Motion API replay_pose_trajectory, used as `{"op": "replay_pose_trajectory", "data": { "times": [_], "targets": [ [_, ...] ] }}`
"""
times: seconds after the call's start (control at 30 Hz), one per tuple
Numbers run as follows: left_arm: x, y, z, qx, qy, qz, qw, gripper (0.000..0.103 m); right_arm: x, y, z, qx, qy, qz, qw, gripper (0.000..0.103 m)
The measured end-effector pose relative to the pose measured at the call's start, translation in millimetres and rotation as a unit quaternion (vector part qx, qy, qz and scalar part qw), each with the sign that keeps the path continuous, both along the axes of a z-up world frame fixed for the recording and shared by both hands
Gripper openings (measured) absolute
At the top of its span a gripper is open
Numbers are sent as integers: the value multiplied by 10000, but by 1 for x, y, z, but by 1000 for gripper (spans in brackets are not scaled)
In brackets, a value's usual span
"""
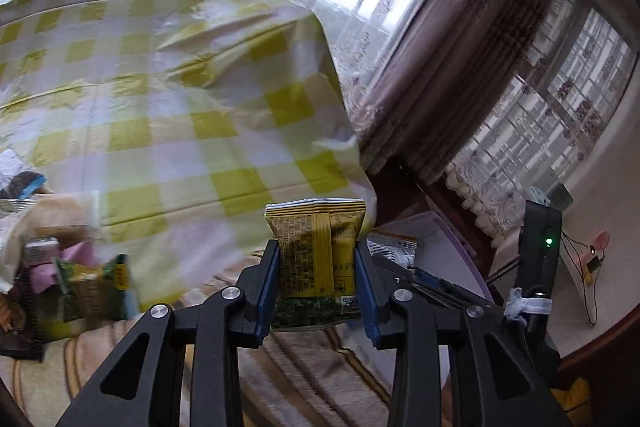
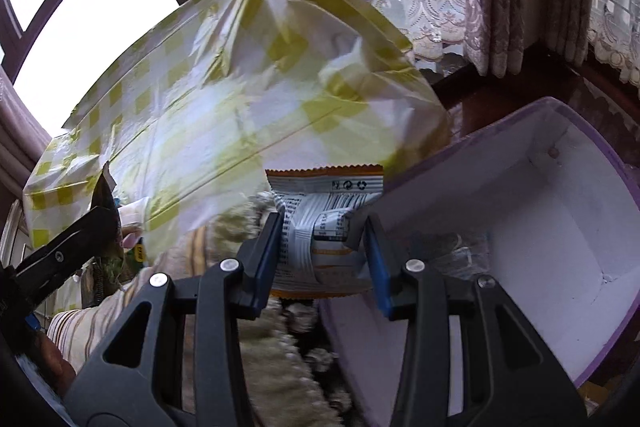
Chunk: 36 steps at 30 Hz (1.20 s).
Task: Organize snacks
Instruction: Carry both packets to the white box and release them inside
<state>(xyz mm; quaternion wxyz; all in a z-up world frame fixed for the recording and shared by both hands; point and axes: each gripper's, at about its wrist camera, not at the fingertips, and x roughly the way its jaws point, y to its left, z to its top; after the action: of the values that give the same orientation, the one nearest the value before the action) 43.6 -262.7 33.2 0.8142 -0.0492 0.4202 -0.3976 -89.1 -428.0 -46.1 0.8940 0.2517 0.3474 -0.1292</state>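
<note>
A large box (image 1: 160,87) wrapped in yellow-and-white checked paper filled most of both views, standing in front of a window hung with lace curtains (image 1: 540,107). Beside it, on the right, sat a white bin with a purple rim (image 2: 540,227), open at the top; something clear and crinkled lay inside it, too blurred to tell. A striped blanket (image 1: 312,379) lay beneath both hands. At the left of the left wrist view a heap of snack packets (image 1: 80,283) lay blurred against the box. The left hand-held gripper (image 1: 318,267) was closed partway, its blue pads pressing the sides of an upright yellow snack packet (image 1: 316,251). The right hand-held gripper (image 2: 324,251) was likewise clamped on a white and orange snack packet (image 2: 324,219), held just beside the bin's near wall.
</note>
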Motion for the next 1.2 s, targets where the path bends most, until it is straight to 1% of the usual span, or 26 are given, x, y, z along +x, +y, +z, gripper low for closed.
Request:
{"op": "replay_pose_trajectory", "data": {
  "times": [0.17, 0.43, 0.57, 0.6, 0.7, 0.73, 0.77, 0.83, 0.9, 0.97, 1.0, 1.07, 1.13, 1.17, 1.2],
  "targets": [
    [-13, -44, -13, 200, 239, -536, 9981, 36, -20, -33, -23, 90, 283, -340, 9990, 45],
    [-25, -88, -37, 719, 612, -1034, 9901, 36, -37, -64, -47, 211, 621, -606, 9960, 45],
    [-32, -97, -44, 887, 707, -1222, 9860, 37, -40, -70, -56, 305, 765, -617, 9947, 46],
    [-33, -99, -45, 919, 734, -1245, 9852, 39, -40, -70, -57, 329, 781, -619, 9945, 46],
    [-31, -100, -47, 927, 837, -1291, 9837, 39, -41, -69, -60, 422, 842, -594, 9938, 47],
    [-31, -100, -47, 914, 849, -1294, 9837, 39, -41, -69, -60, 444, 849, -583, 9937, 49],
    [-31, -99, -46, 903, 854, -1309, 9836, 40, -41, -69, -60, 454, 860, -585, 9935, 56],
    [-32, -98, -46, 878, 848, -1298, 9840, 40, -41, -68, -59, 433, 881, -624, 9932, 59],
    [-32, -95, -45, 832, 853, -1283, 9846, 41, -41, -68, -59, 430, 884, -631, 9932, 59],
    [-32, -90, -43, 777, 809, -1220, 9862, 42, -42, -68, -56, 387, 889, -646, 9932, 64],
    [-31, -83, -41, 744, 767, -1181, 9872, 43, -42, -66, -54, 347, 885, -654, 9933, 66],
    [-29, -75, -35, 648, 598, -1037, 9907, 48, -41, -63, -50, 243, 842, -627, 9942, 73],
    [-29, -64, -24, 550, 287, -773, 9951, 50, -41, -58, -43, 75, 793, -630, 9948, 76],
    [-28, -56, -17, 511, 57, -596, 9969, 52, -39, -57, -40, -21, 765, -635, 9950, 77],
    [-27, -51, -9, 512, -171, -440, 9976, 58, -38, -54, -36, -124, 728, -628, 9953, 78]
  ]
}}
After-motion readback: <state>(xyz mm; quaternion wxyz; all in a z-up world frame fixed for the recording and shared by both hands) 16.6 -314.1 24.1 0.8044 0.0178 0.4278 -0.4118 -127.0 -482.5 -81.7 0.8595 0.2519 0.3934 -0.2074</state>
